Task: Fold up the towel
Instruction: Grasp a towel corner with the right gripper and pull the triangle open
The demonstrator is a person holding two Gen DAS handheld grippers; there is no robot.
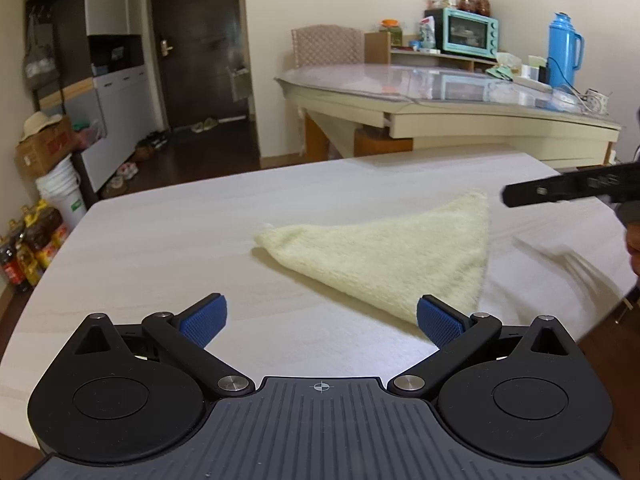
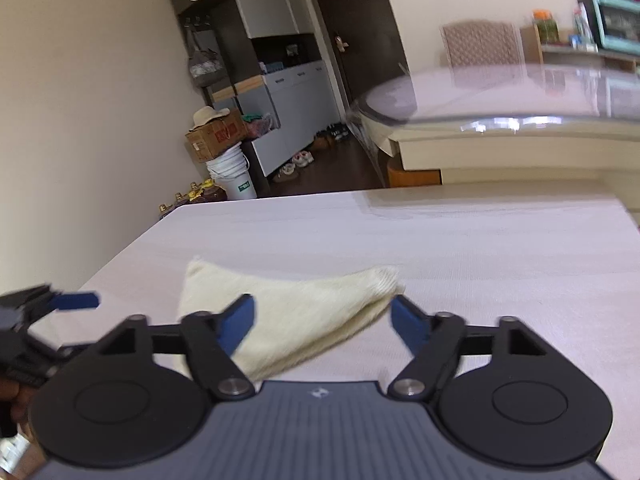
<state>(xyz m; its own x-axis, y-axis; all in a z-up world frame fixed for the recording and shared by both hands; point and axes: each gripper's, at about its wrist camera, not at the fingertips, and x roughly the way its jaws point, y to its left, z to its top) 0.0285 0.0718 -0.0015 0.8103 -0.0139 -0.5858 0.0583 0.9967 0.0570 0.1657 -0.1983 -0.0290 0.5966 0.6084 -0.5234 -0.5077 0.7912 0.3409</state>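
In the left wrist view the towel (image 1: pixel 394 254) lies at centre frame on the counter (image 1: pixel 168 240) as a folded triangle, with the left tongs (image 1: pixel 322 318) spread open and empty below it. In the right wrist view the right tongs (image 2: pixel 322 322) gape open low over the towel (image 2: pixel 288 316), gripping nothing; one fold looks done, so the next move calls for pinching a corner to fold again.

Before me the counter (image 1: pixel 168 236) is a pale, wood-grained top with a rounded corner at its far left. On it lies one thing, the cream towel (image 1: pixel 384 256), doubled into a triangle, flat on the surface, one point nearest me and its long edge to the right.
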